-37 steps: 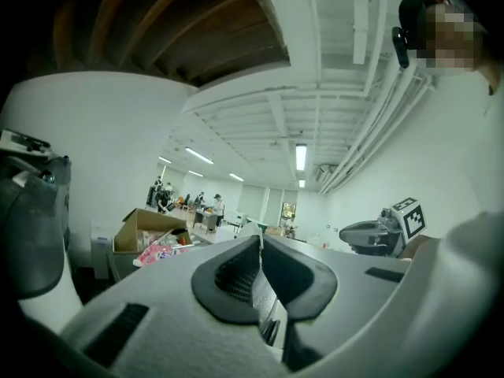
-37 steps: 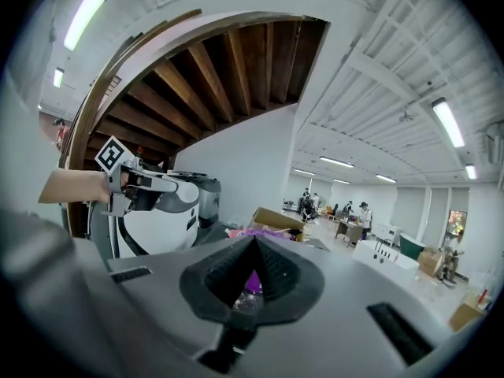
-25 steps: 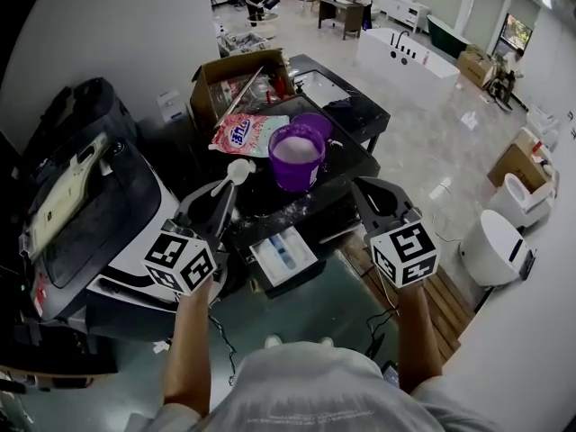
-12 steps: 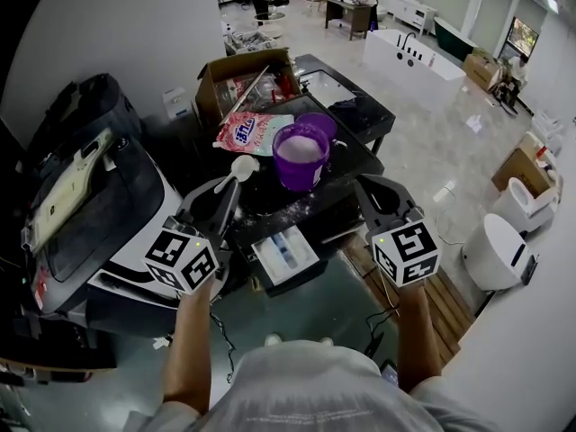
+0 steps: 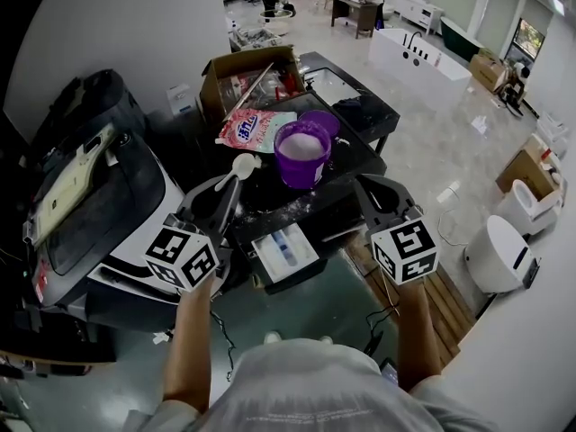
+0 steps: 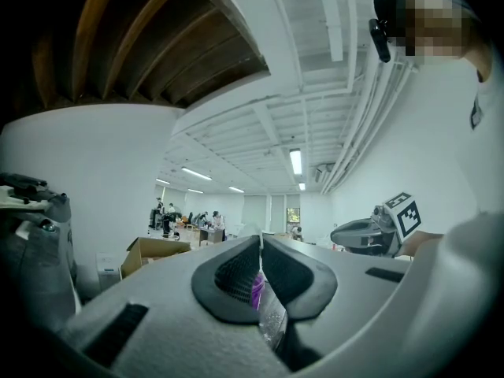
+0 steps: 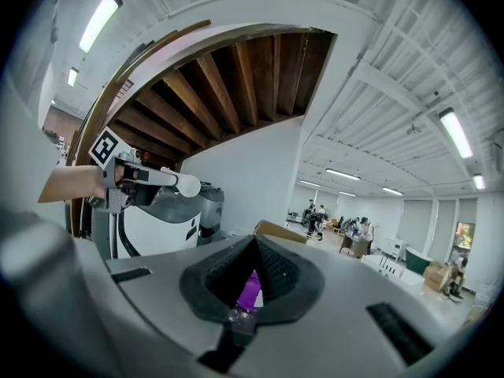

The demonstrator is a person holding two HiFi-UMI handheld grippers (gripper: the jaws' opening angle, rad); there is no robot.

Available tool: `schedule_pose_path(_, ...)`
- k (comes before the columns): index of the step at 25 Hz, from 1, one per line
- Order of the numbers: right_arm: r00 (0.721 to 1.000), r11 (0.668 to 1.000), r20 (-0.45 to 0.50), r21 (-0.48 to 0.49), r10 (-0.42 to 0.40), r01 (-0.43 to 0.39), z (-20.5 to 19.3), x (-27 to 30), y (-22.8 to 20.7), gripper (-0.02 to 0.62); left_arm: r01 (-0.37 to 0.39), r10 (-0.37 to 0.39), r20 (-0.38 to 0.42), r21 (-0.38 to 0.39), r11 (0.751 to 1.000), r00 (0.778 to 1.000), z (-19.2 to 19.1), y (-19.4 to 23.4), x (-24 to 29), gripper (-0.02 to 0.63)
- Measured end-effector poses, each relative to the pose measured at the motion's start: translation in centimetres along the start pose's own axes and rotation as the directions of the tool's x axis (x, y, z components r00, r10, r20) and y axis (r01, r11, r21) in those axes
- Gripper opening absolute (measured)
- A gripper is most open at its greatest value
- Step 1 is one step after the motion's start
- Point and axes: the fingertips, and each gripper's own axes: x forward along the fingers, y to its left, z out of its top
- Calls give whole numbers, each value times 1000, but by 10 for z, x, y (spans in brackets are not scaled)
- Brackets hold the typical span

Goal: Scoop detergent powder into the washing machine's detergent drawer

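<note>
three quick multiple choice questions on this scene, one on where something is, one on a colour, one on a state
1. Where is the white scoop?
A. held in the left gripper
B. lying on the floor
C. inside the cardboard box

2. What colour is the tub that holds the powder?
A. green
B. purple
C. red

3. The detergent drawer is:
A. pulled open
B. pushed shut
C. taken out and set on the floor

Answers: 1 A, the scoop's handle is clamped between the left jaws. 2 B, the tub has purple walls round white powder. 3 A, the drawer juts out with its compartments showing.
</note>
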Motion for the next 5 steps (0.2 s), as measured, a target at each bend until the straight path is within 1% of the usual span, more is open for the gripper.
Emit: schedule_pose_path(5, 1000, 1000, -3, -1, 2, -2, -6, -2, -7, 3, -8, 8, -3, 1, 1000, 1000, -2, -4, 4, 15)
